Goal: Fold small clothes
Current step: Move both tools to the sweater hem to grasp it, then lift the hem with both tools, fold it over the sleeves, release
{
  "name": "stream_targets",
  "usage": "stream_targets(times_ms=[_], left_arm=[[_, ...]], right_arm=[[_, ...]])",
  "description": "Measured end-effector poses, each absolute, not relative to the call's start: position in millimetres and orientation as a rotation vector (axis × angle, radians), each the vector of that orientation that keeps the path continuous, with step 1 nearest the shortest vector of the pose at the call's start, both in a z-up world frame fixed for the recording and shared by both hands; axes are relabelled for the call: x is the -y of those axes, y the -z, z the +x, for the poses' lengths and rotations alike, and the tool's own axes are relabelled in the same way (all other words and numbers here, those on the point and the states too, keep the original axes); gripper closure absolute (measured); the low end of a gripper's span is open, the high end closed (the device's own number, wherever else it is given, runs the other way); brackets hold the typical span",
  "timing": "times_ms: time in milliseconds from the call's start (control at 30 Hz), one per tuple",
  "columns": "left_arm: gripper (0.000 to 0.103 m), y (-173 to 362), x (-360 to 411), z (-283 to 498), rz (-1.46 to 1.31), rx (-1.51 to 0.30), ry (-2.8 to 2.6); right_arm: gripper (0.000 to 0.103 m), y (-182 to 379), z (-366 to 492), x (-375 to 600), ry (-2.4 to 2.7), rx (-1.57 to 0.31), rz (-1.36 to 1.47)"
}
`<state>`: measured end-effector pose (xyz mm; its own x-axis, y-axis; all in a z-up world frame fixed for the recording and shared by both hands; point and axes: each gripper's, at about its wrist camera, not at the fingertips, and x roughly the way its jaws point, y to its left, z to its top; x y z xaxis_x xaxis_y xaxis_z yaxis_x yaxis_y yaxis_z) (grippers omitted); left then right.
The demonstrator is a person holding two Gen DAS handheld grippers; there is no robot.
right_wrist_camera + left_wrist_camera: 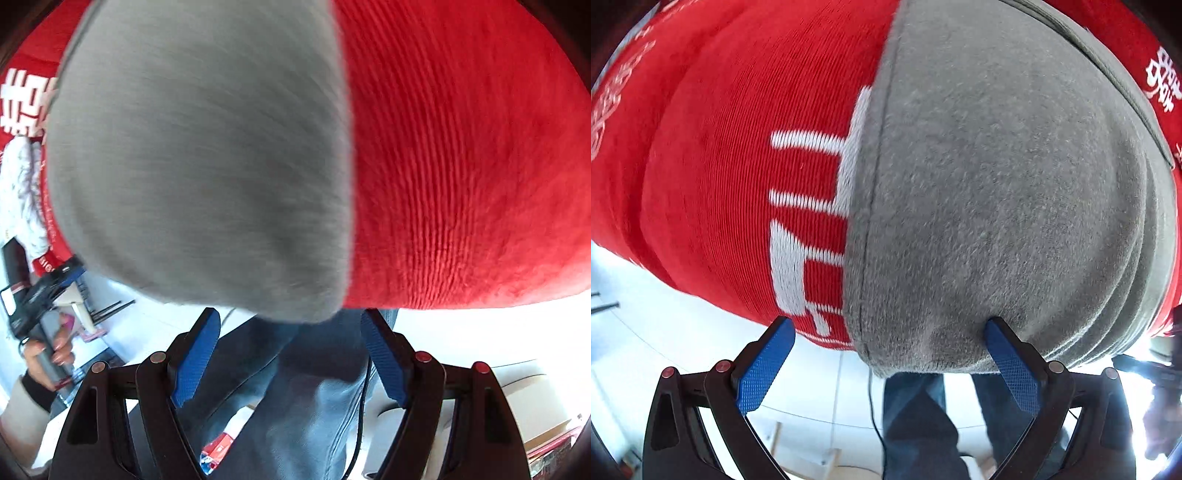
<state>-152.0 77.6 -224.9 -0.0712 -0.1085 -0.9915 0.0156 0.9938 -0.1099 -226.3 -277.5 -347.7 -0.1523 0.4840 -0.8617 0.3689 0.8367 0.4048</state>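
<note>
A grey fleece garment (997,192) lies flat on a red cloth (709,166) with white characters and fills most of the left wrist view. My left gripper (890,325) is open, its blue pads (764,365) at the garment's near corner, one on each side of it. In the right wrist view the same grey garment (199,166) is blurred on the red cloth (461,166). My right gripper (291,317) is open with its blue pads (195,358) just below the garment's near edge, holding nothing.
The person's jeans-clad legs (295,387) stand below the table edge in both views. A white knitted item (22,195) lies on the red cloth at the left. The left hand with its gripper handle (40,306) shows at the left of the right wrist view.
</note>
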Motion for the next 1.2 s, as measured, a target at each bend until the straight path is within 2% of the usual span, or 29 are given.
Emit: stream_targets(times_ms=[133, 200, 267, 300, 333, 367, 433, 600, 733, 1000, 1067, 1100, 1133, 1200], left_arm=[[0.000, 231.2, -74.5, -161.7, -0.065, -1.649, 0.145], [0.000, 234.1, -74.0, -164.9, -0.061, -1.657, 0.166], [0.006, 231.2, -65.6, -165.4, -0.064, -1.655, 0.195], [0.015, 227.7, -59.2, -166.7, -0.065, -1.654, 0.212], [0.030, 223.5, -54.4, -166.1, -0.067, -1.650, 0.230], [0.039, 224.8, -57.9, -159.5, -0.068, -1.651, 0.248], [0.089, 214.0, -60.7, -158.6, -0.073, -1.655, 0.299], [0.089, 172.4, -59.7, -145.0, -0.170, -1.606, 0.410], [0.089, 144.3, -46.1, -106.2, -0.186, -1.506, 0.440], [0.089, 131.6, -23.5, -3.5, -0.180, -1.365, 0.335], [0.070, 127.0, -25.0, 9.4, -0.177, -1.365, 0.312], [0.040, 123.3, -25.1, 15.6, -0.158, -1.352, 0.277], [0.017, 118.3, -25.3, 18.7, -0.126, -1.318, 0.234], [0.013, 108.7, -26.9, 25.1, -0.084, -1.274, 0.209]], right_arm=[[0.021, 355.1, -231.1, 272.9, -0.124, -1.732, 0.703], [0.027, 351.1, -233.0, 270.6, -0.147, -1.700, 0.734], [0.064, 346.7, -235.4, 272.1, -0.144, -1.685, 0.778], [0.081, 343.8, -235.5, 272.2, -0.141, -1.683, 0.801], [0.094, 340.3, -236.7, 272.9, -0.151, -1.674, 0.837], [0.094, 336.2, -236.9, 272.7, -0.157, -1.658, 0.856], [0.094, 316.7, -235.3, 273.8, -0.197, -1.603, 0.911], [0.094, 261.4, -208.8, 283.4, -0.285, -1.432, 1.026], [0.094, 227.5, -154.5, 299.3, -0.320, -1.293, 1.068], [0.094, 225.6, -60.3, 330.7, -0.228, -1.215, 1.106], [0.094, 231.2, -43.7, 340.9, -0.200, -1.215, 1.131], [0.094, 231.0, -40.8, 349.1, -0.190, -1.219, 1.134], [0.093, 232.2, -32.5, 351.4, -0.173, -1.230, 1.138], [0.090, 234.8, -27.8, 359.8, -0.164, -1.241, 1.143]])
